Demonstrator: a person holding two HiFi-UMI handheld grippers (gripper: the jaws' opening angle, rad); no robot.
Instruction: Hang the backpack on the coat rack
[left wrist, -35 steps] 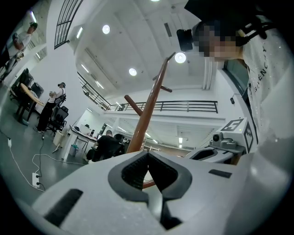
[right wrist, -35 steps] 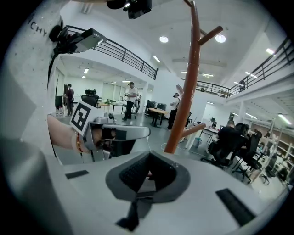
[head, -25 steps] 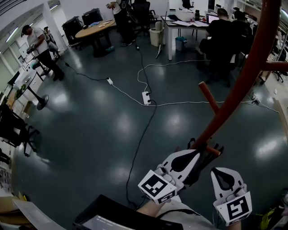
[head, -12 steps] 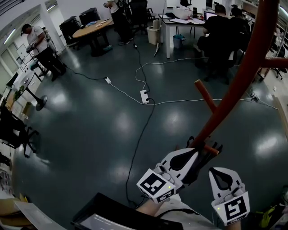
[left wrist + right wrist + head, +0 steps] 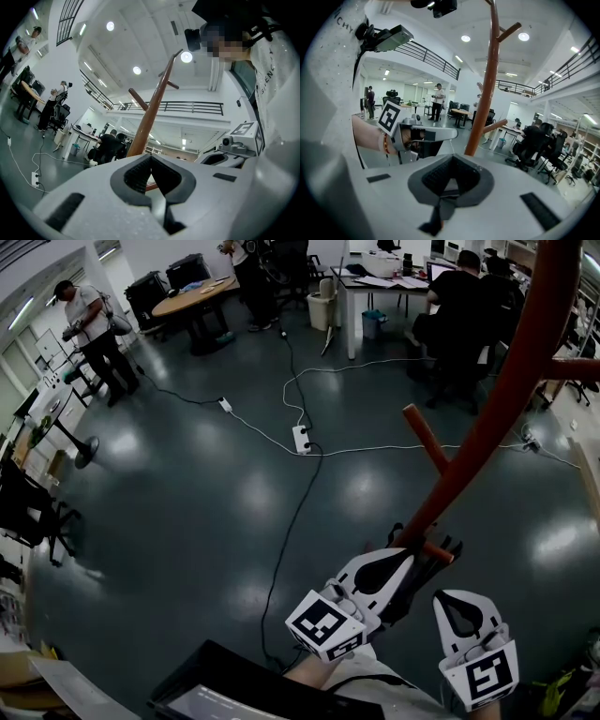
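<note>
Black backpack (image 5: 424, 579) stays bunched at the lower peg (image 5: 437, 553) of the coat rack (image 5: 497, 399), just ahead of the left gripper (image 5: 410, 562), which is clenched on nothing visible, with the right gripper (image 5: 454, 596) likewise closed alongside; nothing has shifted materially, so hanging appears complete.

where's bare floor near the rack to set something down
Bare floor: the wide stretch between the power strip and the chair at the left edge, and a patch right of the coat rack pole. Crowded: cords around the power strip, desks and people along the top.
</note>
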